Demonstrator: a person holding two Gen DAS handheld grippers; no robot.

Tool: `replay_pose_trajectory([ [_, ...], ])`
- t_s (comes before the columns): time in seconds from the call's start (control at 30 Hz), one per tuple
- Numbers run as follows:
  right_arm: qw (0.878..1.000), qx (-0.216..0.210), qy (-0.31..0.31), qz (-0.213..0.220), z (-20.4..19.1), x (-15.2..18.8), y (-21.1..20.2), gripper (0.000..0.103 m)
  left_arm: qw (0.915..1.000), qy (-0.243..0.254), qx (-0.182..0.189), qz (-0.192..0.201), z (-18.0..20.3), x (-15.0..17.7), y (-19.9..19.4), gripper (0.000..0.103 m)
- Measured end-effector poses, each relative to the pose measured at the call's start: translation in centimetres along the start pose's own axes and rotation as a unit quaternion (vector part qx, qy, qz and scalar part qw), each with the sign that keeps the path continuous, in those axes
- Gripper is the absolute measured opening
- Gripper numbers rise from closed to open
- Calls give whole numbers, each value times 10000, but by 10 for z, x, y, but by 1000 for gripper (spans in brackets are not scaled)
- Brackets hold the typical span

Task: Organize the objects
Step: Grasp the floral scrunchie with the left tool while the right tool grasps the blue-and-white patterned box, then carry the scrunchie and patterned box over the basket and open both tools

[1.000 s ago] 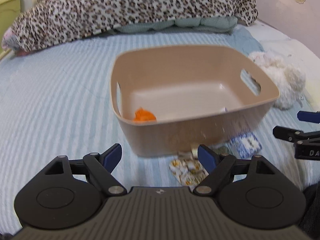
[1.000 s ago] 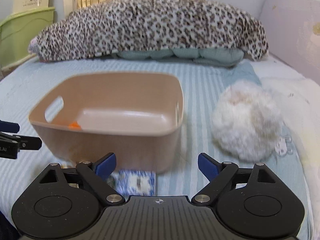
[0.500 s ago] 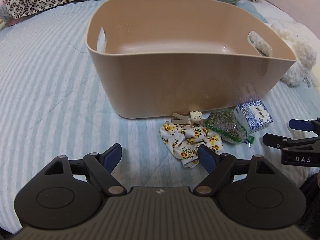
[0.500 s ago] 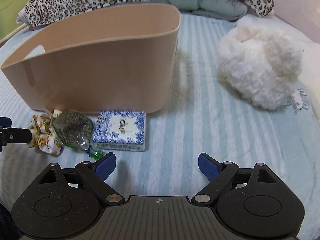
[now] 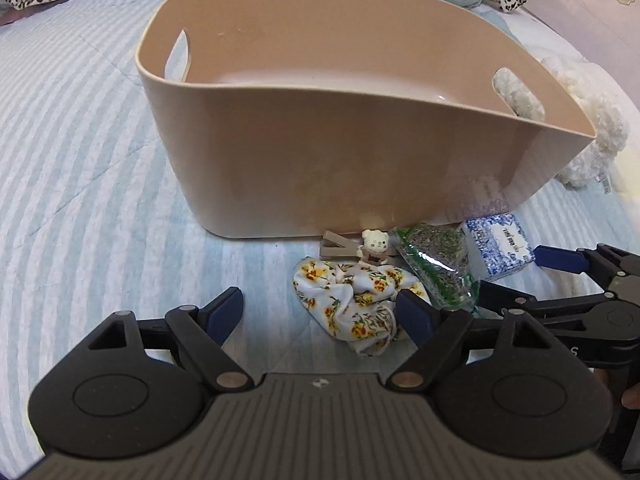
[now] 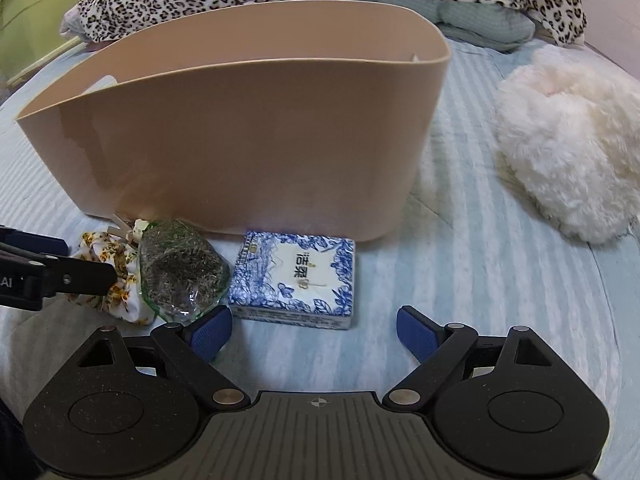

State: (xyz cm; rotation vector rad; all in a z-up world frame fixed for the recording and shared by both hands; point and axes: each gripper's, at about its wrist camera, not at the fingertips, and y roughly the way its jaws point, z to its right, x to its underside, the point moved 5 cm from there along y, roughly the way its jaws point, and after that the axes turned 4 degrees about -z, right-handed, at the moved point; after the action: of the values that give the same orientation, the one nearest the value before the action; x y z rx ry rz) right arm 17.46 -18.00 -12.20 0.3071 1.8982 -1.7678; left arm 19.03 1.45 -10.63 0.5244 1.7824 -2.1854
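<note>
Beige plastic bin (image 5: 360,168) walls in blue-and-white patterned box (image 6: 296,276); striped bedding lies bare rightward. Left gripper (image 5: 320,312) and right gripper (image 6: 314,328) gape, holding nothing.

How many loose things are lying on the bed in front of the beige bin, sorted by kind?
Floral scrunchie: 1
Bear clothespin: 1
Bag of dried herbs: 1
Blue-and-white box: 1
Total: 4, all outside the beige bin.
</note>
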Motion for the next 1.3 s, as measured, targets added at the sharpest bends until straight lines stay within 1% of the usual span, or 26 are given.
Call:
replay_pose_trajectory([
  [0.07,10000,37,11,-16,-1,-1,3,91,10000,12,17,37,0,0,1,82],
  [0.1,10000,26,57,-16,0,-2,4,91,10000,31,25,65,0,0,2,79],
  [0.13,9999,14,106,-2,0,-2,5,91,9999,66,28,85,0,1,1,72],
  [0.23,9999,27,147,33,0,-4,6,89,9998,171,-13,90,1,2,2,60],
  [0.27,9999,32,142,49,0,-4,7,84,9998,190,-8,93,0,3,2,57],
  [0.33,9999,47,121,84,-1,-3,6,72,9997,211,23,87,-2,6,1,36],
  [0.37,9999,38,111,88,3,-5,10,64,9997,211,29,76,-3,7,0,33],
  [0.4,9999,45,101,97,3,-6,9,60,9998,207,27,79,-4,8,-1,25],
  [0.43,9999,42,85,102,3,-5,7,60,9998,208,21,72,-5,10,-1,20],
  [0.47,9999,40,76,105,2,-4,7,60,9998,206,16,67,-7,11,-3,20],
  [0.53,9999,43,79,102,4,-1,4,60,9998,182,-3,74,-10,14,-6,10],
  [0.7,9998,84,135,121,8,5,-5,60,9998,97,-117,123,-17,19,-14,8],
  [0.83,9996,118,144,208,9,7,-18,60,9995,118,-174,242,-21,23,-27,7],
  [0.9,9994,143,129,283,9,7,-25,60,9995,85,-115,278,-24,24,-34,7],
  [1.03,9988,153,172,434,11,8,-42,60,9991,-25,-114,403,-29,23,-45,7],
  [1.13,9981,146,181,569,11,7,-53,60,9985,-27,-85,540,-29,22,-56,7],
  [1.3,9969,143,104,769,9,0,-71,60,9960,115,-150,875,-28,18,-78,7],
])
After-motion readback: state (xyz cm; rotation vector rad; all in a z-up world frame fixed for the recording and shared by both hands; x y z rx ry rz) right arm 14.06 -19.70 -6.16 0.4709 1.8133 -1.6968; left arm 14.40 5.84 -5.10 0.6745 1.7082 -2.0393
